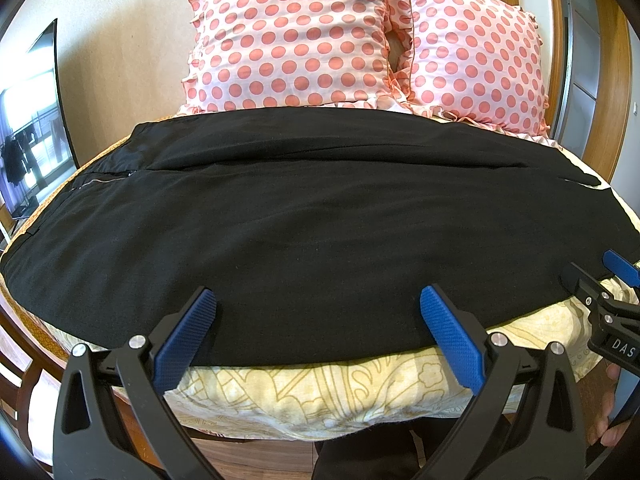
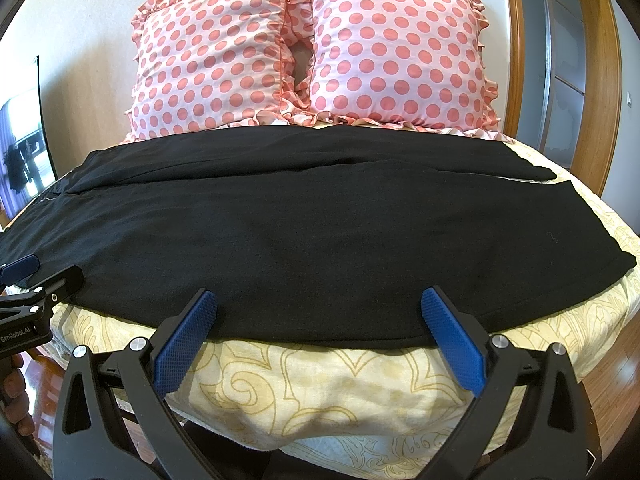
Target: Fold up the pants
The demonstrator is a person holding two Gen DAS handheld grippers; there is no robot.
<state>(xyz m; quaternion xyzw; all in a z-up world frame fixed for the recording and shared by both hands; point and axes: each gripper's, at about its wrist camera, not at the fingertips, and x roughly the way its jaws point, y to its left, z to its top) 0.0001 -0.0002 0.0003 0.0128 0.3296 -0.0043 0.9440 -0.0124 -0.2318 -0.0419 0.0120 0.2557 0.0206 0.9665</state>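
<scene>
One pair of black pants (image 1: 320, 216) lies spread flat across the bed, lengthwise from left to right, with the waistband and zipper (image 1: 105, 179) at the left and the leg hems at the right. The two legs lie side by side, one nearer and one farther, and the near edge runs along the front of the mattress. The left gripper (image 1: 318, 304) is spread wide, fingertips resting at the near edge of the pants, with nothing held between the blue pads (image 1: 452, 340). The right gripper (image 2: 319, 304) is likewise released, pads over the same near edge farther right. Each gripper shows at the margin of the other's view. The pants rest on a yellow patterned bedsheet (image 2: 320, 388). Two pink polka-dot pillows (image 2: 304, 48) stand against the far wall, just beyond the pants. A mirror (image 1: 32, 128) stands at the left; a wooden door frame (image 2: 600, 80) is at the right.
</scene>
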